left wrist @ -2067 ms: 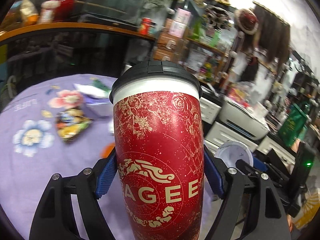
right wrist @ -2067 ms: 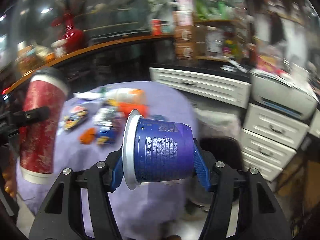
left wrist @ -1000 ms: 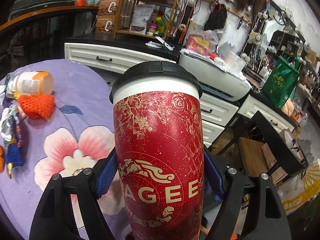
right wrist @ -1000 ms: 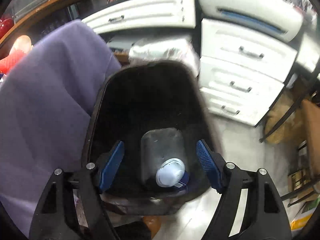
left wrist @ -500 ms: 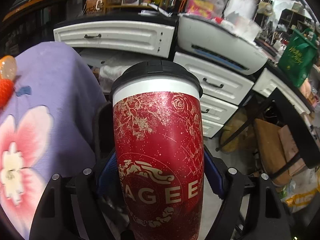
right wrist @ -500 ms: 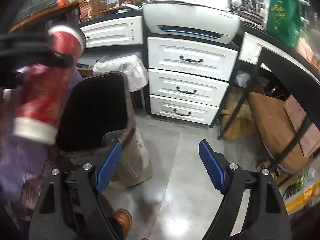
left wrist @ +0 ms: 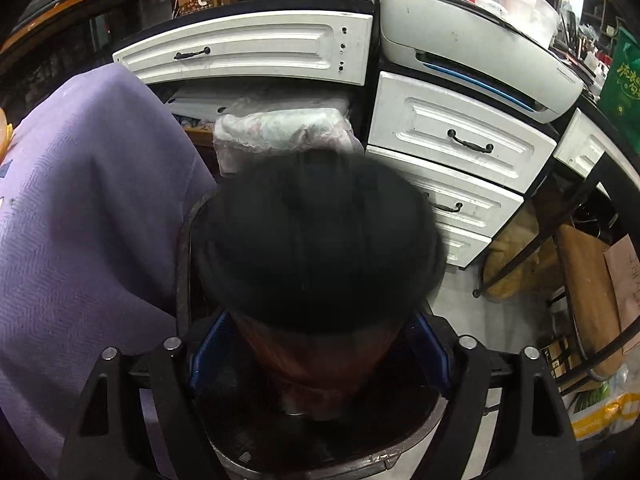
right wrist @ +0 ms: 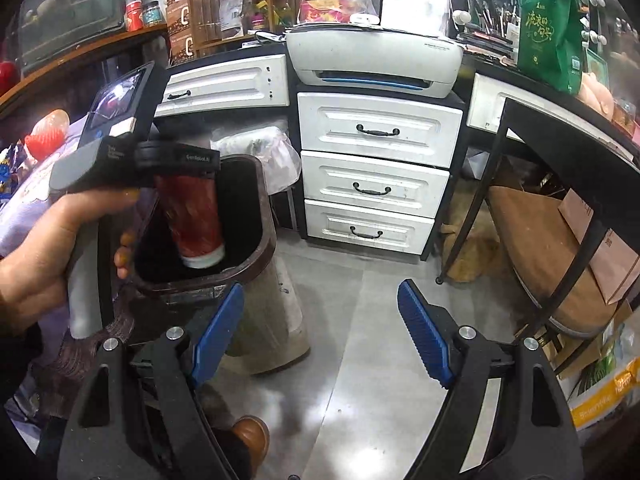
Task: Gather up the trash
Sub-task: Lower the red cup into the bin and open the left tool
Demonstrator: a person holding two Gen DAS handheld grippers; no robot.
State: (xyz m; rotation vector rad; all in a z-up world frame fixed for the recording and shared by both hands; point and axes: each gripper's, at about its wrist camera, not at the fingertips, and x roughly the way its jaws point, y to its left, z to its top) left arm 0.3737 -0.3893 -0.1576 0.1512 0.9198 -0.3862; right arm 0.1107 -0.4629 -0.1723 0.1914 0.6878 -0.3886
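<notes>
While the left gripper (left wrist: 318, 344) hangs over the dark bin (right wrist: 256, 256), its jaws have just been opening and now stand wide. The red cup (left wrist: 320, 240) lies between the blue pads, and a gap shows on each side of its body, so the pads do not press on it. In the left wrist view the cup's black lid is blurred and covers most of the bin mouth. In the right wrist view the cup is inside the bin mouth at 9 o'clock, white band lowest and red body above. A hand (right wrist: 40, 248) grips the left gripper's handle.

The right gripper (right wrist: 320, 332) is spread wide with nothing between its pads, over bare grey floor. White drawers (right wrist: 376, 184) stand at 12 o'clock, under a printer (right wrist: 372, 56). A purple tablecloth (left wrist: 80, 220) hangs just beside the bin at 9 o'clock.
</notes>
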